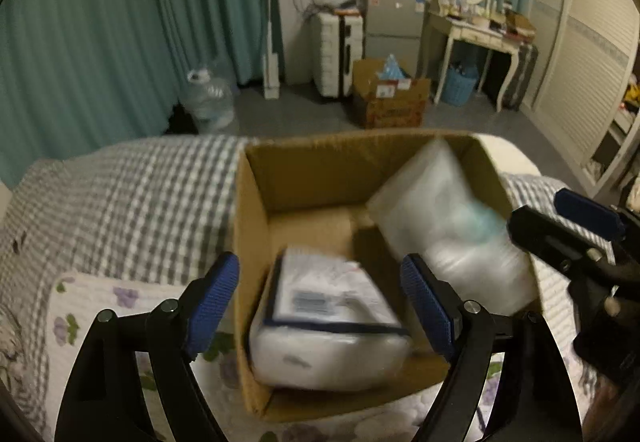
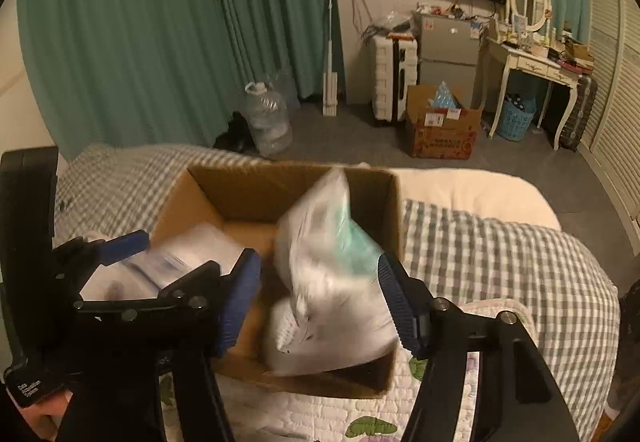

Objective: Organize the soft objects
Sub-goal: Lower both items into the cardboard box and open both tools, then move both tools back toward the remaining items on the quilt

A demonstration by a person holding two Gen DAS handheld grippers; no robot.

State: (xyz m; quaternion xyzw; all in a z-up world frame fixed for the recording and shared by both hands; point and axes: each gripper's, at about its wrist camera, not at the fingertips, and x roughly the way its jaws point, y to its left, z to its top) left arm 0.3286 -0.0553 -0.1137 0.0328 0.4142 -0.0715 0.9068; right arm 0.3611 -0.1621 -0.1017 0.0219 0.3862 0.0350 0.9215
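An open cardboard box (image 1: 256, 226) stands on the bed; it also shows in the right wrist view (image 2: 248, 193). A white soft pack with a printed label (image 1: 328, 318) lies in its near left part. A blurred clear plastic bag with white and teal contents (image 1: 448, 222) leans in the box's right side, seen too in the right wrist view (image 2: 332, 282). My left gripper (image 1: 320, 302) is open above the labelled pack. My right gripper (image 2: 316, 302) is open around the bag, apart from it; it also shows in the left wrist view (image 1: 568, 222).
The bed has a grey checked cover (image 1: 140, 193) and a floral quilt (image 1: 96, 306). Beyond it are a water jug (image 1: 210, 97), a floor carton (image 1: 390, 97), a suitcase (image 1: 336, 53), a dressing table (image 1: 476, 29) and teal curtains (image 1: 120, 21).
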